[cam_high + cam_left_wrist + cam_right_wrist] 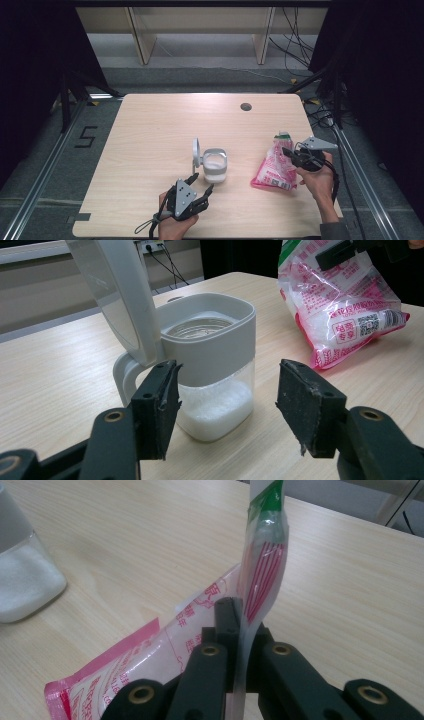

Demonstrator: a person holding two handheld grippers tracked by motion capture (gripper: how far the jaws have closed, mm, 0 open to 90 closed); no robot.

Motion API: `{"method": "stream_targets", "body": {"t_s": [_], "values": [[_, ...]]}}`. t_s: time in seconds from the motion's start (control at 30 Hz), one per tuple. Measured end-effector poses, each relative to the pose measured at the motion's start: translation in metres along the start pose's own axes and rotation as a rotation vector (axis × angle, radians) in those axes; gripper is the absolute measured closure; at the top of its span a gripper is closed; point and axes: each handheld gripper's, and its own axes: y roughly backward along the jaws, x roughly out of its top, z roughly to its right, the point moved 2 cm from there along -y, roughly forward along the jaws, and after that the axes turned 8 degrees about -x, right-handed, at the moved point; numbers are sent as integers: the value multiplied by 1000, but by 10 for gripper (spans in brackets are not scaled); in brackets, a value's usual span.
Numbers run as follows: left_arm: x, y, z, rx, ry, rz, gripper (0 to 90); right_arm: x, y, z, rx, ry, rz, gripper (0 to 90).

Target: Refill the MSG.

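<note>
A pink-and-clear bag of white granules [274,169], green-topped, is being pinched by the right gripper [295,156]; the left gripper [227,397] is being held wide before the open-lidded jar [210,367].

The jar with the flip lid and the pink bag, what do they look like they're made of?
Jar: clear body, glass or hard plastic, since the white grains show through; matte grey plastic collar and lid. Pink bag: thin glossy plastic film, translucent and crinkled, printed red and green, pinched by the right gripper.
</note>
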Motion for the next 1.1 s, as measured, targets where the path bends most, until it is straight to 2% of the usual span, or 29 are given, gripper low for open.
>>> {"method": "stream_targets", "body": {"t_s": [0.07,0.1,0.13,0.2,0.27,0.3,0.33,0.37,0.4,0.43,0.57,0.6,0.63,0.73,0.77,0.83,0.9,0.97,1.03,1.07,1.1], "values": [[0,0,-1,0,-6,-1,412,-1,-1,1,1,1,8,900],[0,0,-2,-4,-22,-5,411,-1,-1,0,-4,-1,2,900],[0,0,-2,-4,-23,-5,411,-2,-2,0,-5,-9,2,900],[0,0,-2,-3,-22,-6,411,-2,-2,2,-19,12,12,900],[1,1,-3,-6,-25,-16,411,-3,-3,2,-22,2,9,900],[0,0,-3,-4,-24,-2,411,-3,-3,2,-17,-12,8,900],[0,0,-3,-6,-22,2,411,-4,-3,3,-30,-3,19,900],[0,0,-1,-1,2,4,410,-4,-4,3,-20,-5,17,899],[0,0,-2,-1,-9,3,410,-4,-4,3,-12,-14,13,897],[0,1,-1,4,5,-8,410,-4,-5,4,-27,3,23,897],[1,2,-4,3,-20,-10,409,-6,-5,6,-29,-2,0,858],[1,2,-4,4,-19,-8,408,-6,-5,5,-37,-21,-1,851],[1,2,-3,7,-2,-8,408,-6,-5,5,-42,-16,2,847],[1,2,-4,6,-2,-6,407,-8,-6,8,-54,-9,2,830],[1,2,-5,8,-2,-8,406,-8,-6,7,-51,-31,-11,819],[1,2,-6,7,-14,-9,406,-8,-6,8,-56,-40,-16,796],[1,2,-5,15,21,-5,405,-9,-5,9,-79,-51,-9,752],[1,2,-6,12,10,1,405,-9,-3,10,-84,-71,-19,729],[1,2,-6,13,14,8,405,-9,-2,12,-91,-62,-10,728],[1,2,-6,12,14,7,405,-9,-1,13,-80,-67,-4,717],[1,2,-6,13,13,6,405,-9,0,11,-100,-100,-8,689]]}}
